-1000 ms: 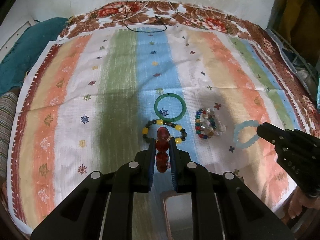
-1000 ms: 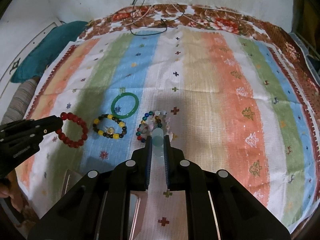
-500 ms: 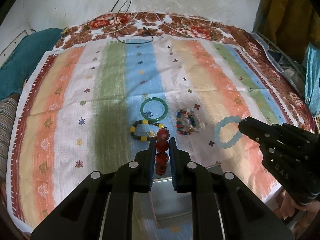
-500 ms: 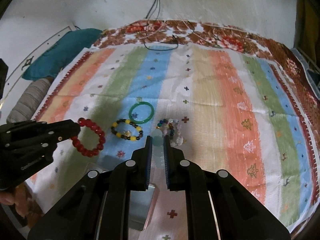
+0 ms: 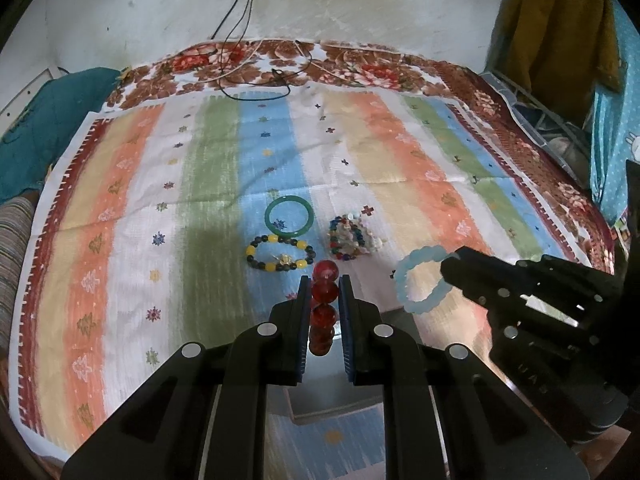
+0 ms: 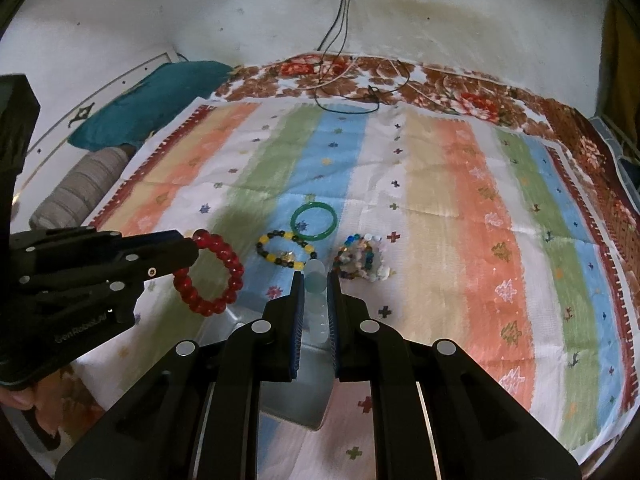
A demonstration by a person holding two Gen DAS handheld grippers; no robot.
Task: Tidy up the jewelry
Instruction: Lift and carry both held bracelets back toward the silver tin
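Since a second ago both bracelets have been lifted off the cloth. The red bead bracelet (image 5: 323, 307) is pinched in the left gripper (image 5: 324, 300), the pale blue bracelet (image 5: 420, 280) in the right gripper (image 6: 316, 300). Beyond, three bracelets lie on the striped cloth (image 6: 440, 208): yellow-and-dark beaded (image 6: 286, 254), multicoloured (image 6: 362, 262), green bangle (image 6: 314, 220). Furthest, cables (image 6: 340, 20) hang on a stained wall (image 6: 240, 12).

A striped cloth (image 5: 208, 184) covers the floral bedspread (image 5: 360, 68) beneath dangling cables (image 6: 340, 12).
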